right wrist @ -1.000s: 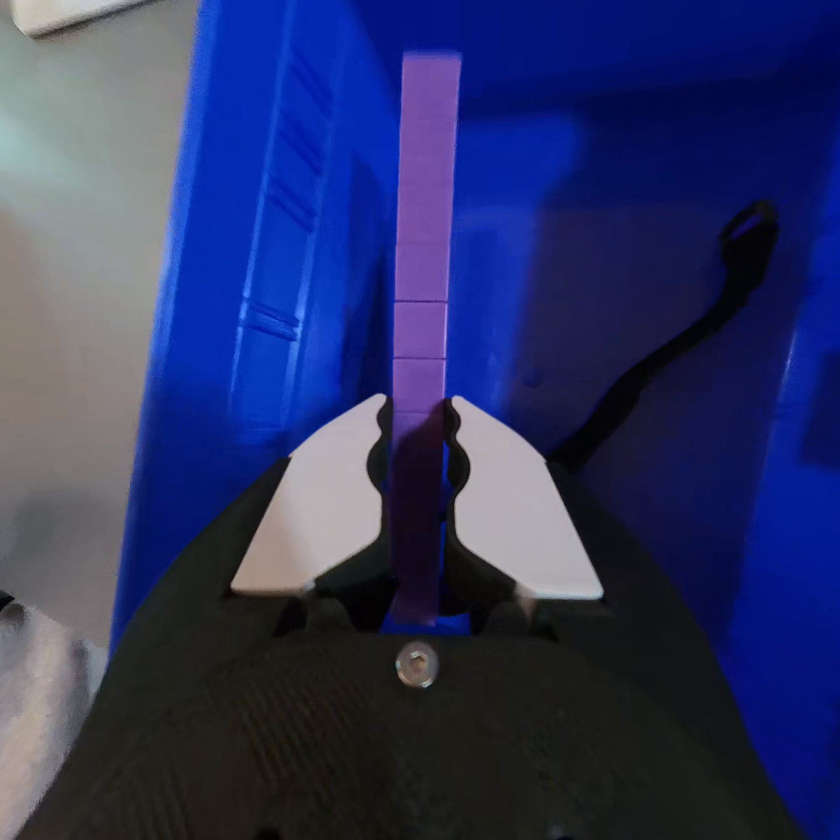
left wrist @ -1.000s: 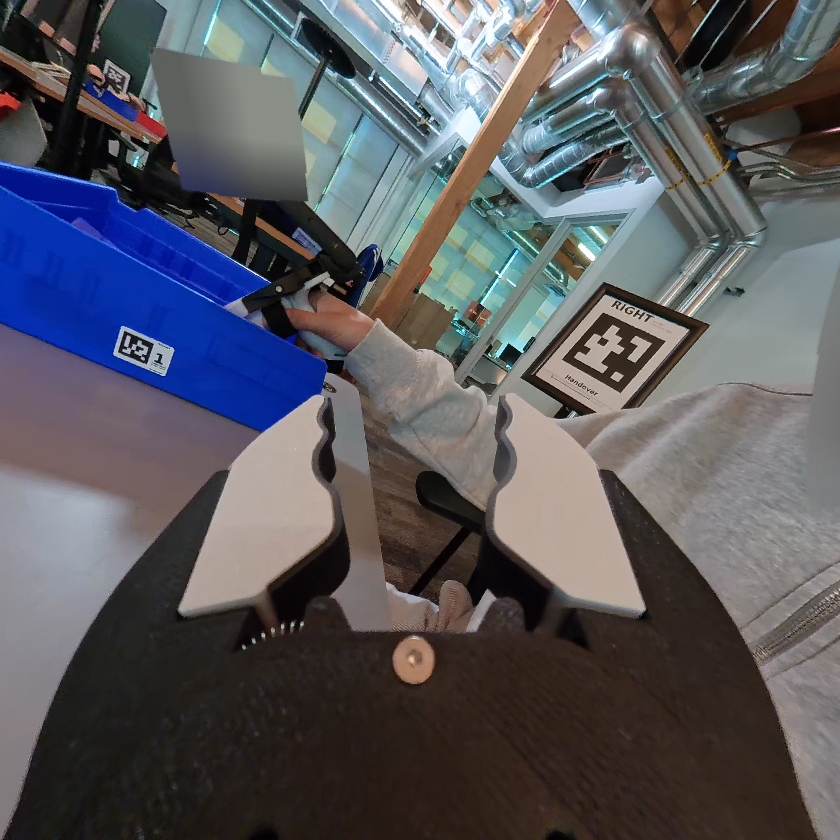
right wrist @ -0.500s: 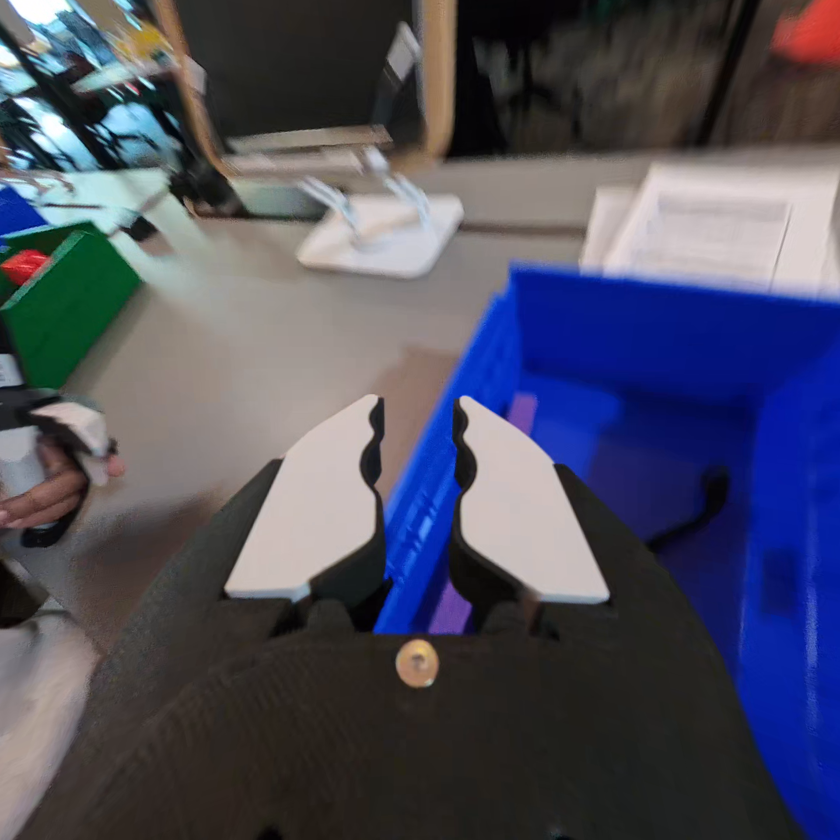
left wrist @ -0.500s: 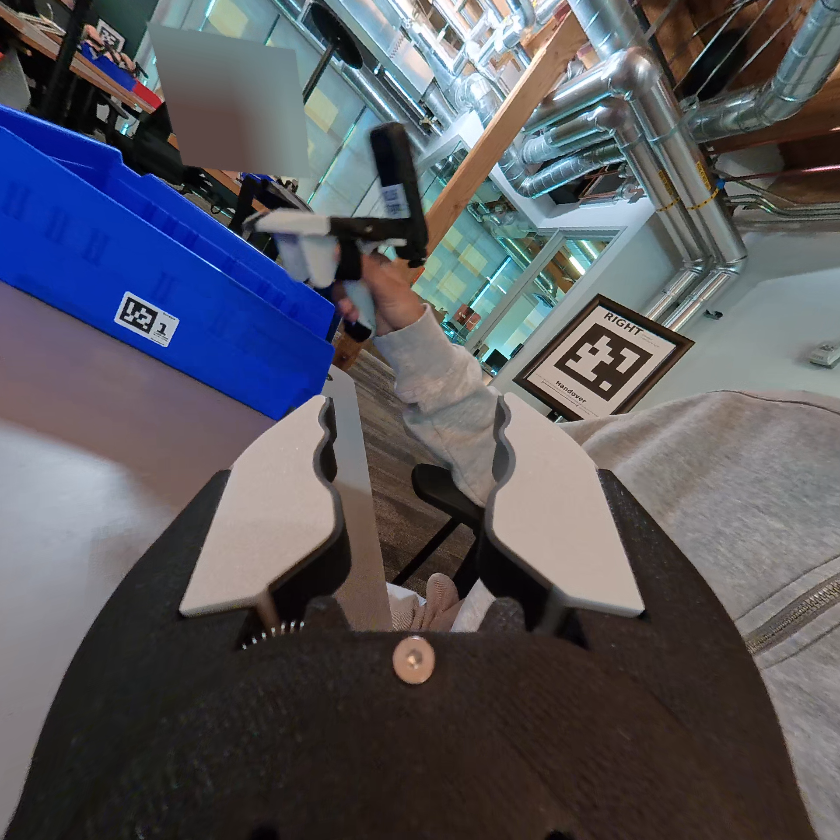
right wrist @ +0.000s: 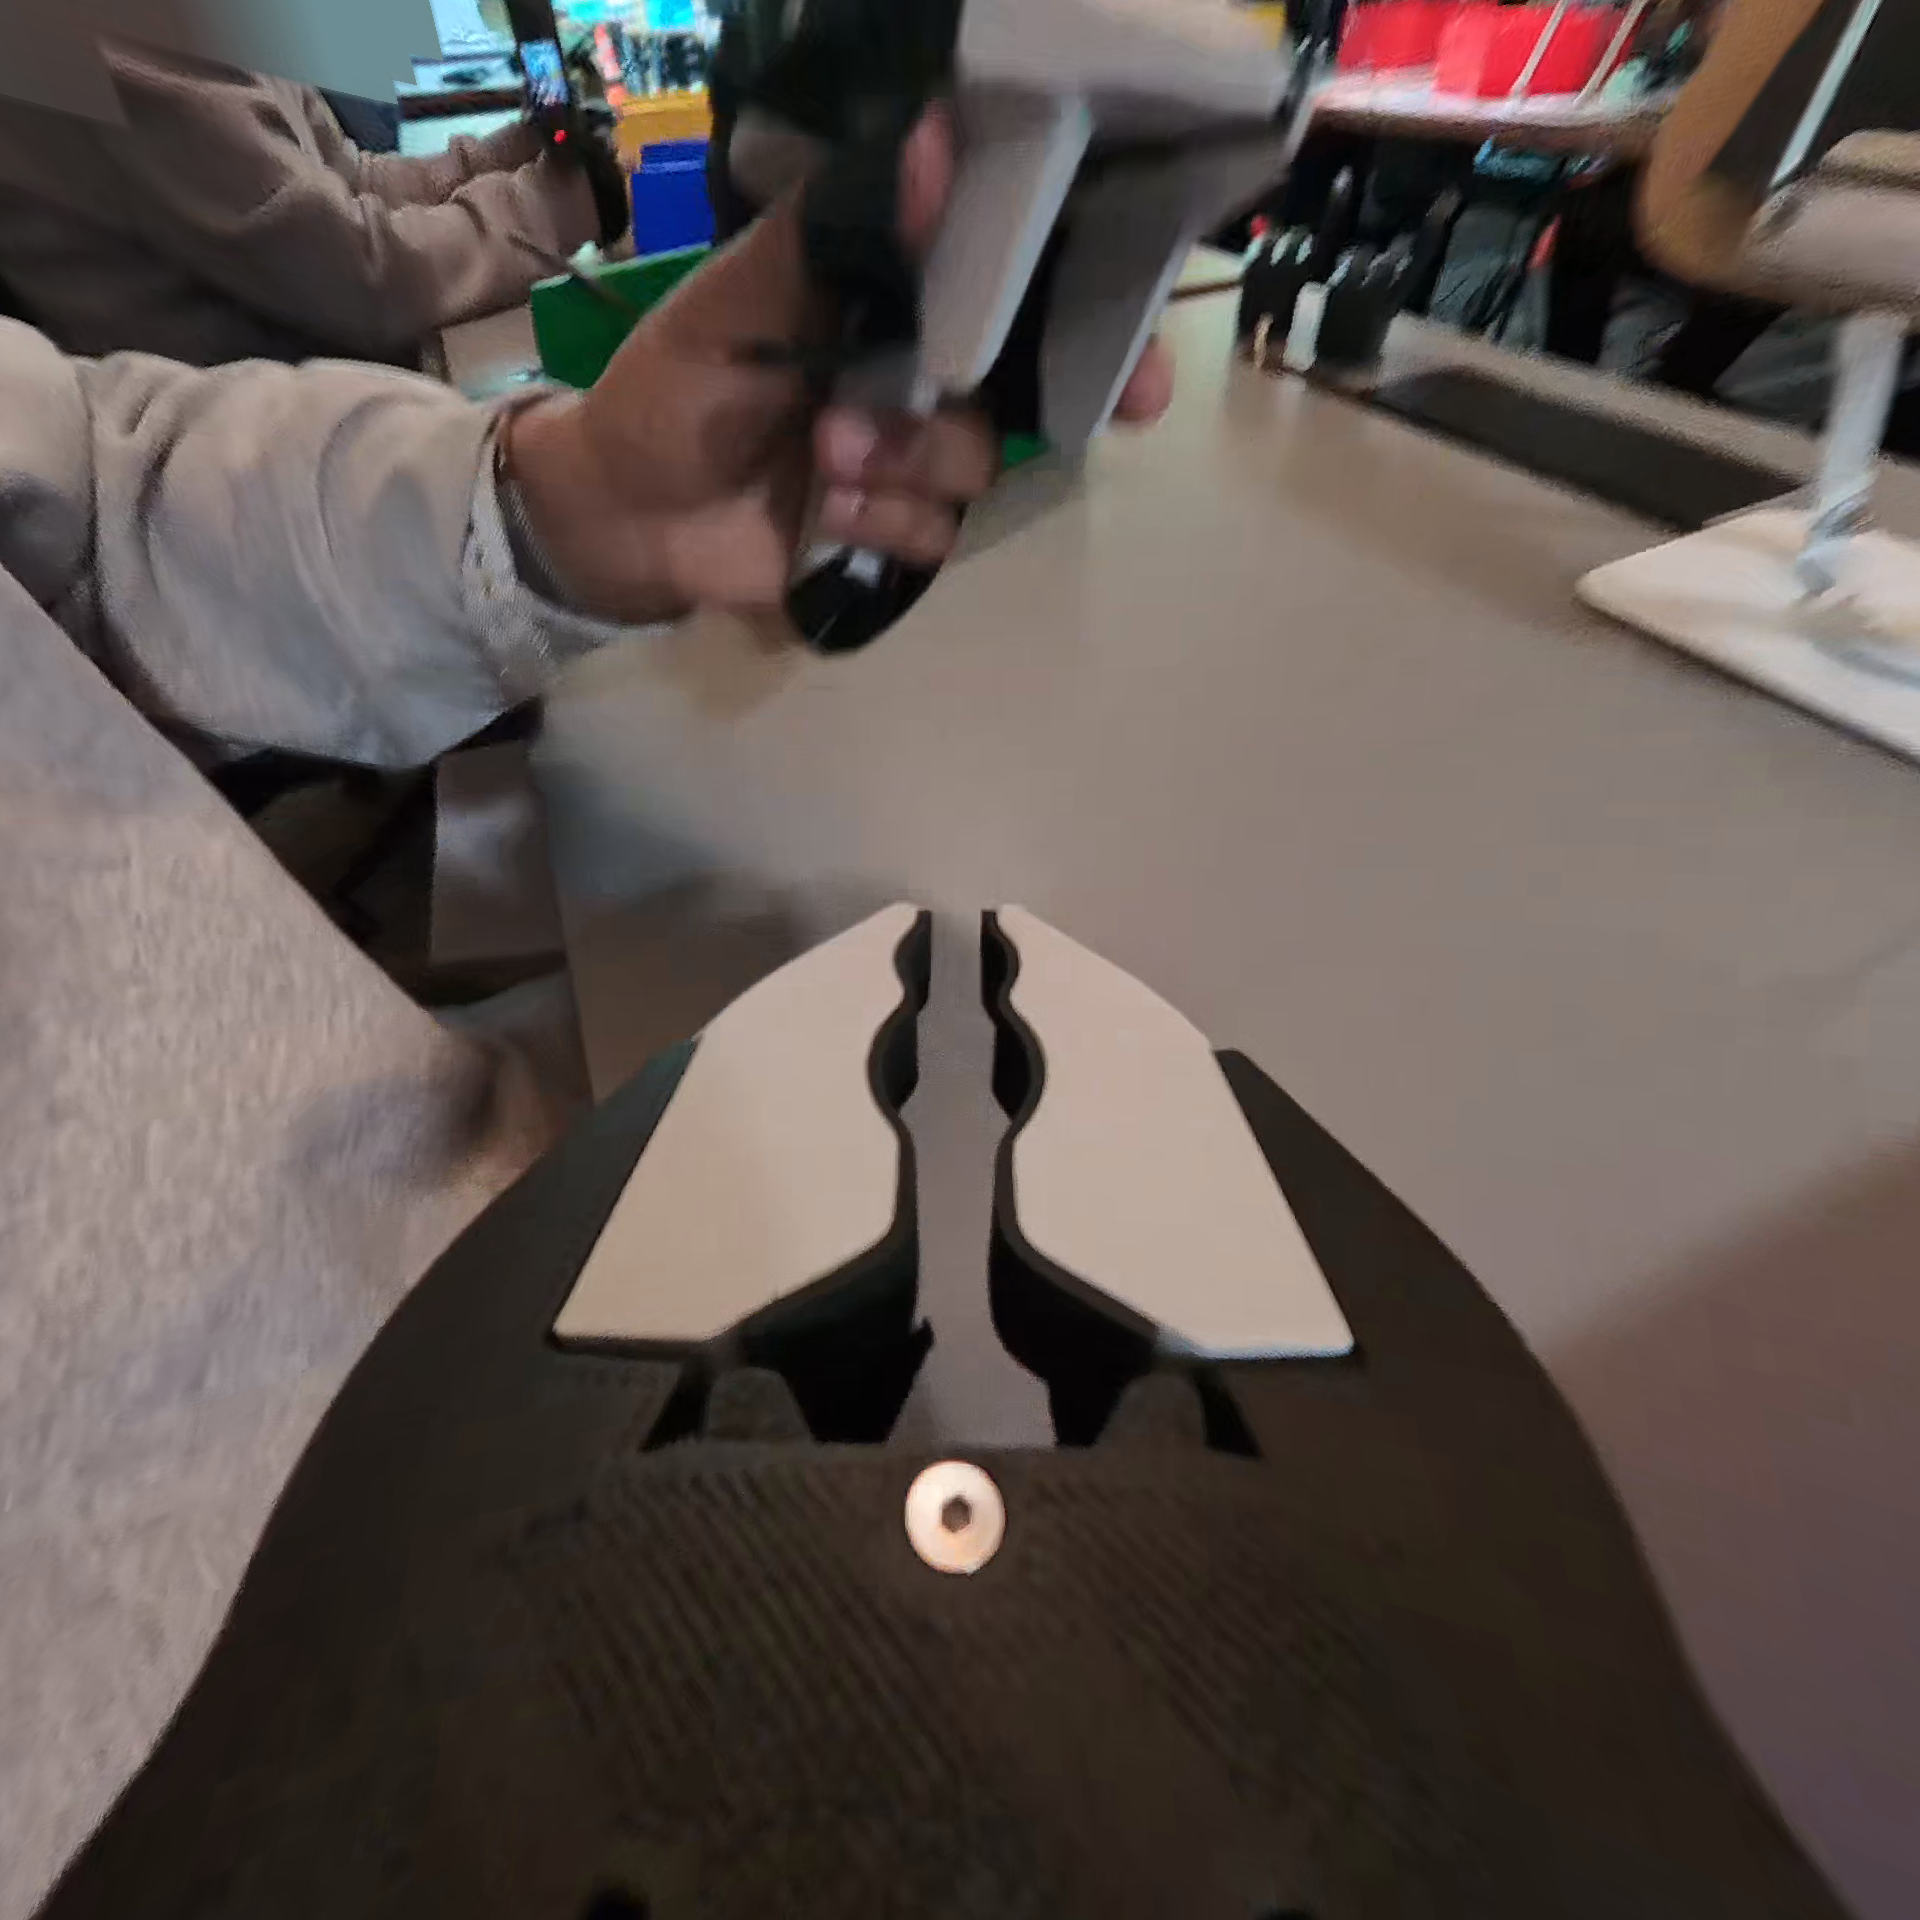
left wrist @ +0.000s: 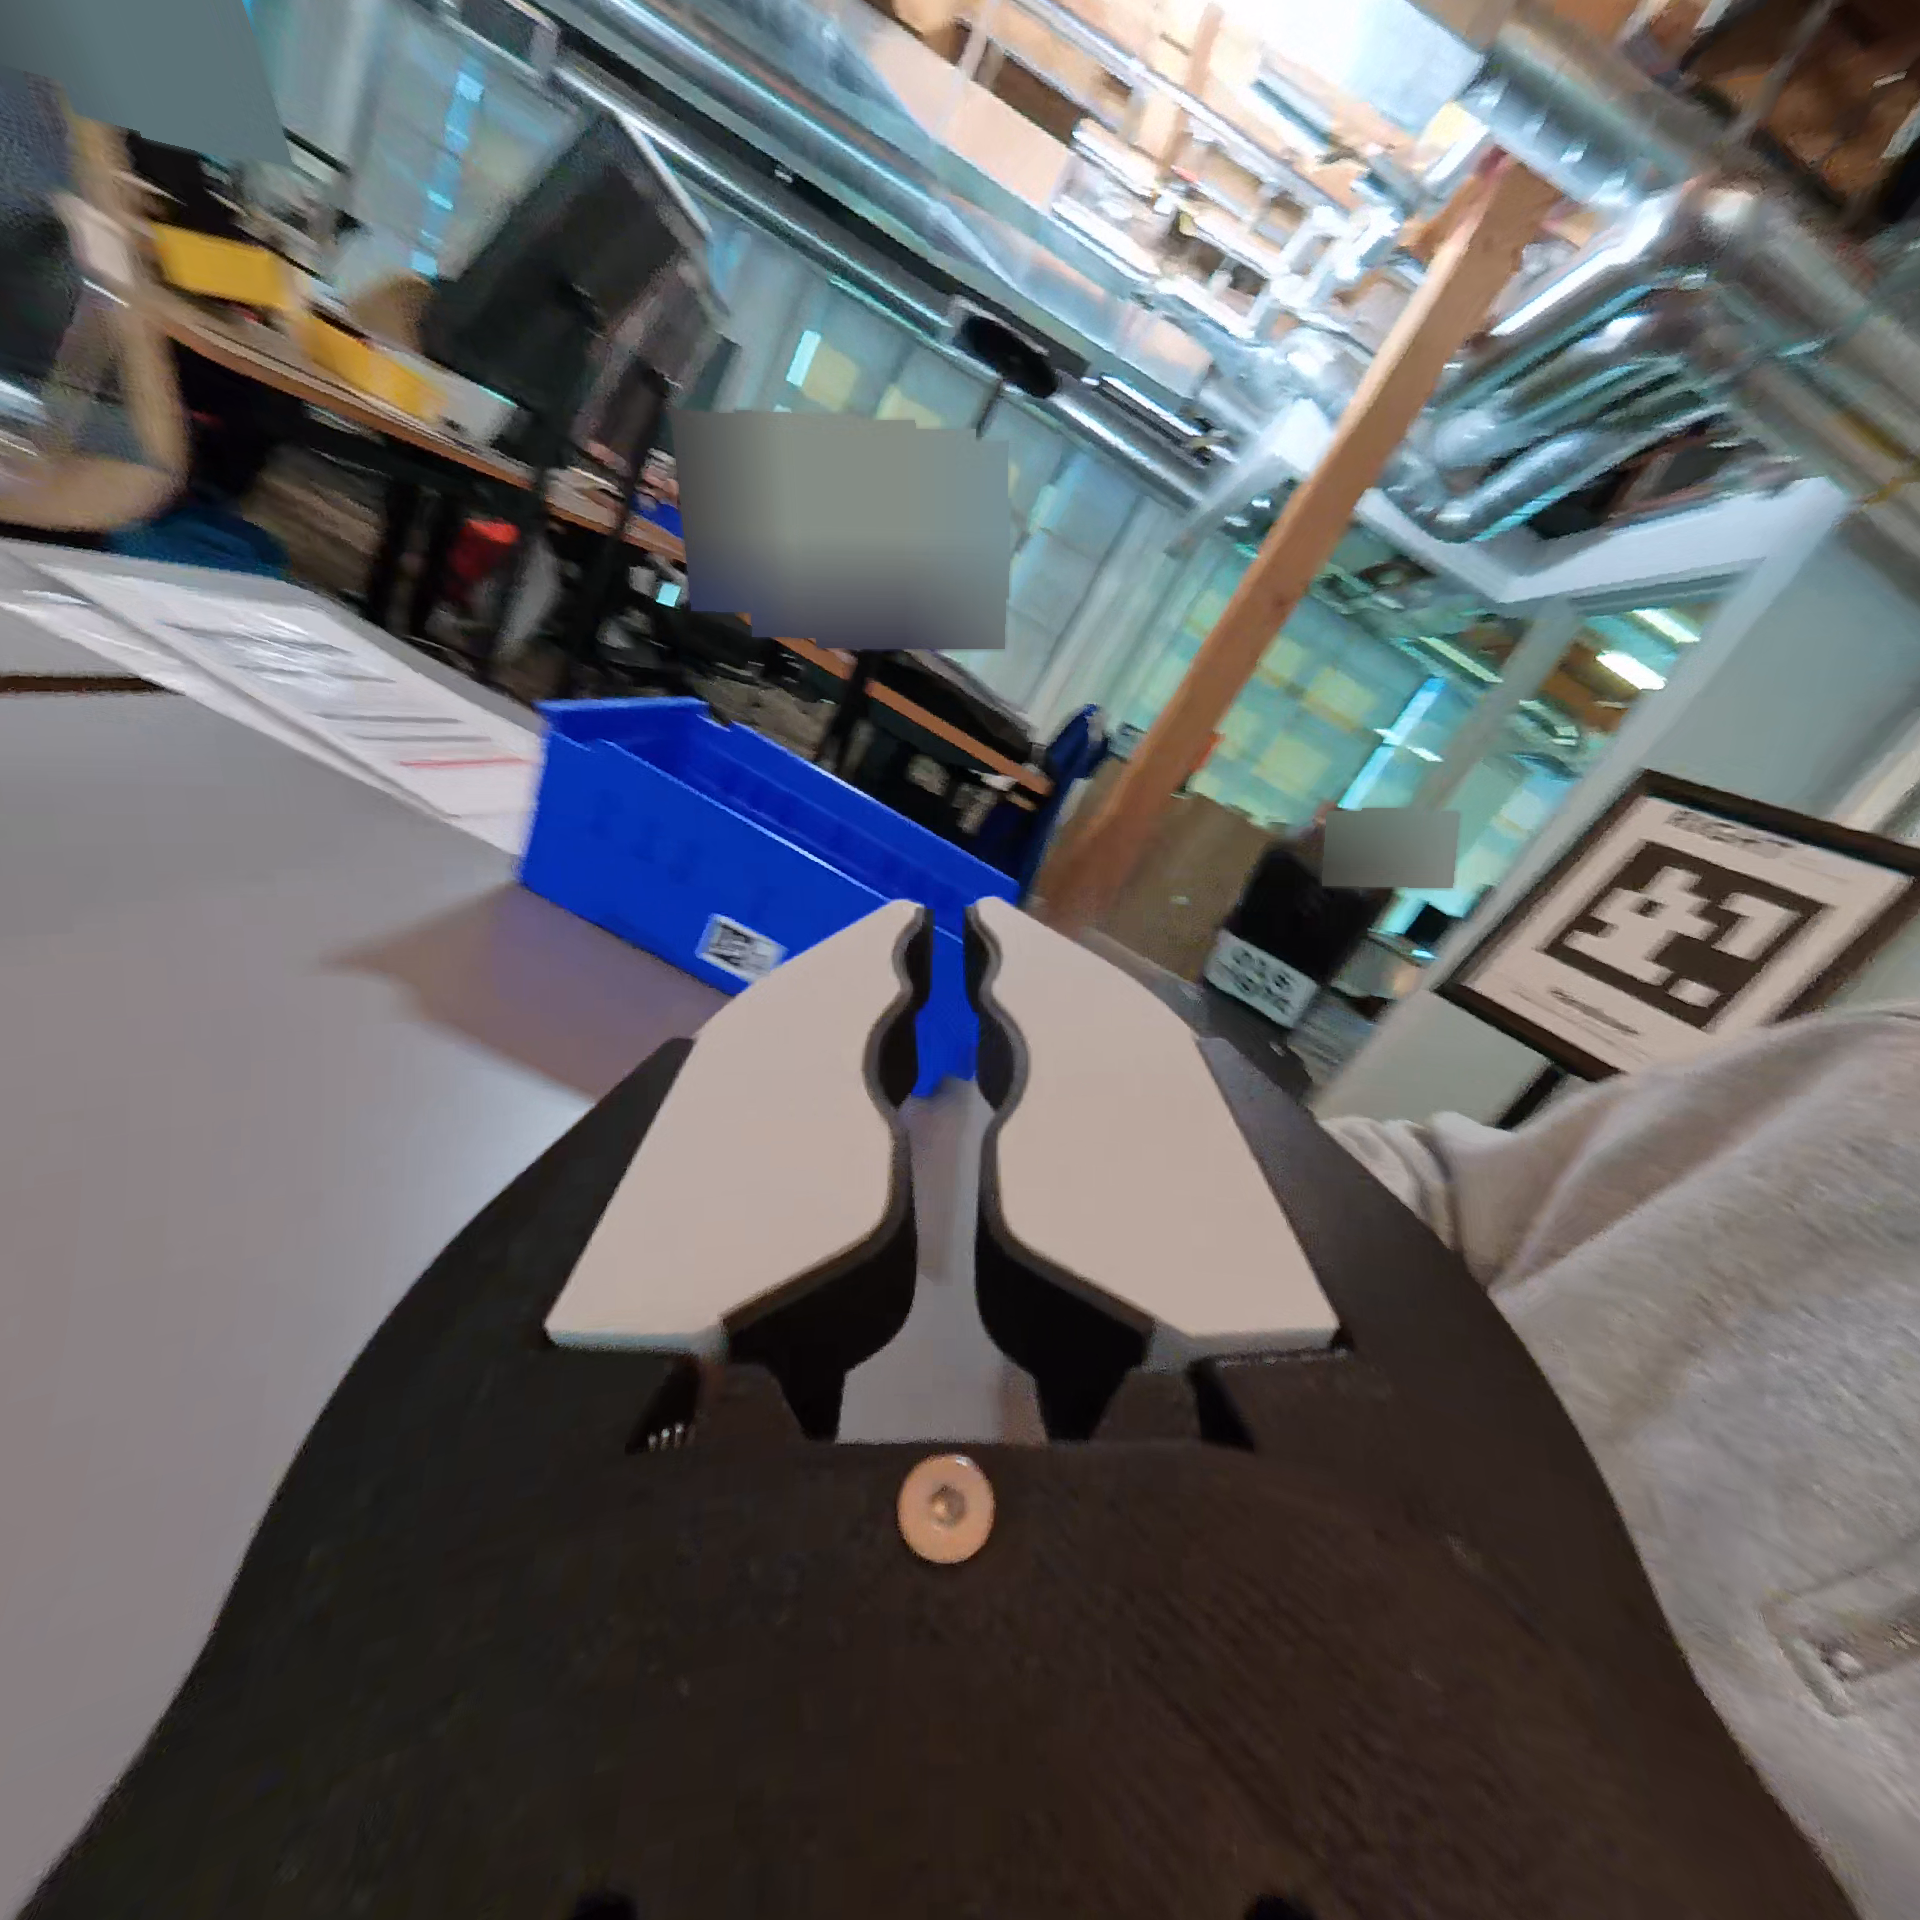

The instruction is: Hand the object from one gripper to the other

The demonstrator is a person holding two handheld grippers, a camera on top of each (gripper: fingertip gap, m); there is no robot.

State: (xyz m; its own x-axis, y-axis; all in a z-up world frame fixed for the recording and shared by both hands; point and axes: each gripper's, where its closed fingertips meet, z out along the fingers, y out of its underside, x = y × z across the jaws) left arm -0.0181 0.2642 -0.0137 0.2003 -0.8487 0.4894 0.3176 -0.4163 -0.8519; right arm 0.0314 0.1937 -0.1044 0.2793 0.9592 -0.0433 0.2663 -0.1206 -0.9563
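Observation:
My left gripper (left wrist: 945,920) is shut and empty, held above the grey table (left wrist: 208,1039) and pointing at the blue bin (left wrist: 727,831) some way ahead. My right gripper (right wrist: 956,920) is also shut and empty, low over the table (right wrist: 1351,831). In the right wrist view the left gripper (right wrist: 997,229) shows blurred at the upper middle, held by a hand (right wrist: 707,468). The purple strip is not in view in either current frame.
Papers (left wrist: 291,675) lie on the table left of the bin. A framed black-and-white marker sign (left wrist: 1683,935) stands at the right. A white stand base (right wrist: 1766,623) sits at the far right and a green bin (right wrist: 603,312) behind the hand. Grey sleeves (left wrist: 1662,1351) fill the near side.
My right gripper let go of the purple strip in the blue bin, lifted out and swung left over the table. My left gripper closed from wide open and moved back from the bin.

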